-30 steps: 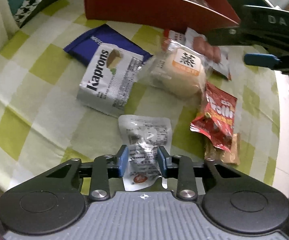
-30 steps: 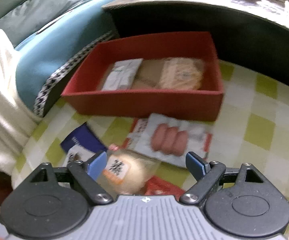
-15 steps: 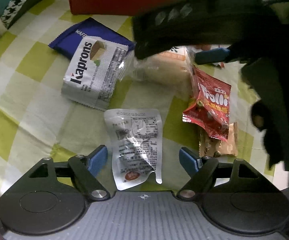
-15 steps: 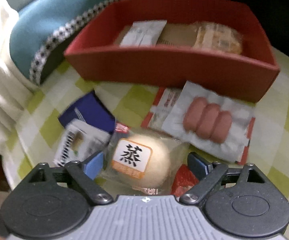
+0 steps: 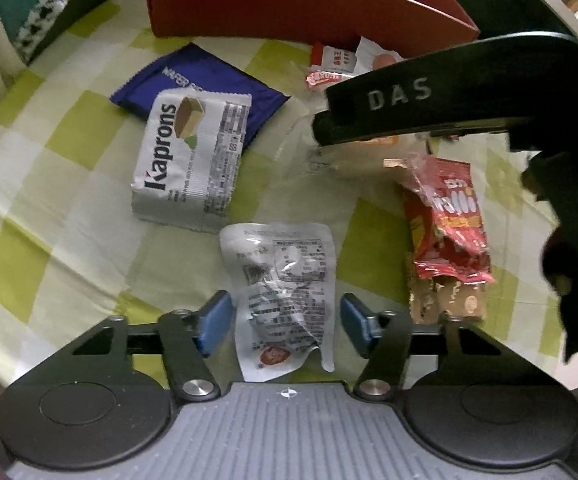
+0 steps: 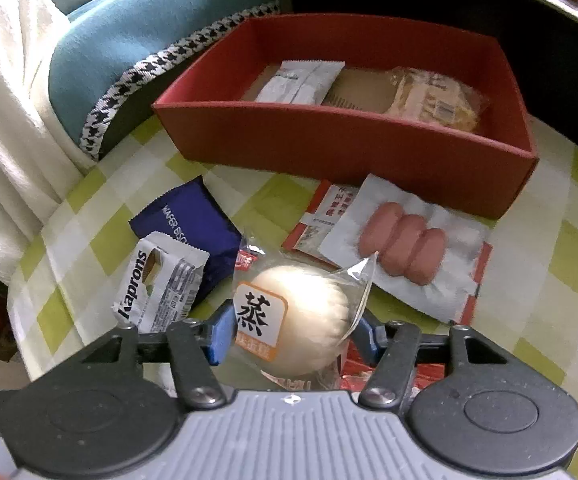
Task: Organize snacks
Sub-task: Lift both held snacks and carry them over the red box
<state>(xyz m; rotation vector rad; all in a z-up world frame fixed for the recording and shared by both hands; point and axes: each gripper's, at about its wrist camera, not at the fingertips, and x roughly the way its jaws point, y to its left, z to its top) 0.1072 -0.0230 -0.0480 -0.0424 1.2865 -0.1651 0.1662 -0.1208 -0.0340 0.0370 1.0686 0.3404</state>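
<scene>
Checked tablecloth [image 5: 69, 208] bears snacks; left tool [image 5: 285, 320] spread, right tool [image 6: 291, 334] pinching bun [image 6: 301, 316].

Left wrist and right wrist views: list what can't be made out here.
- Steamed bun, left wrist view: mostly covered by the right gripper's black body; its label is hidden.
- Red box, left wrist view: the near wall hides its contents.
- Sausage pack, left wrist view: only a corner shows.
- Red snack bag, right wrist view: hidden behind the right gripper and the bun.
- Clear pouch, left wrist view: print too small to read.
</scene>
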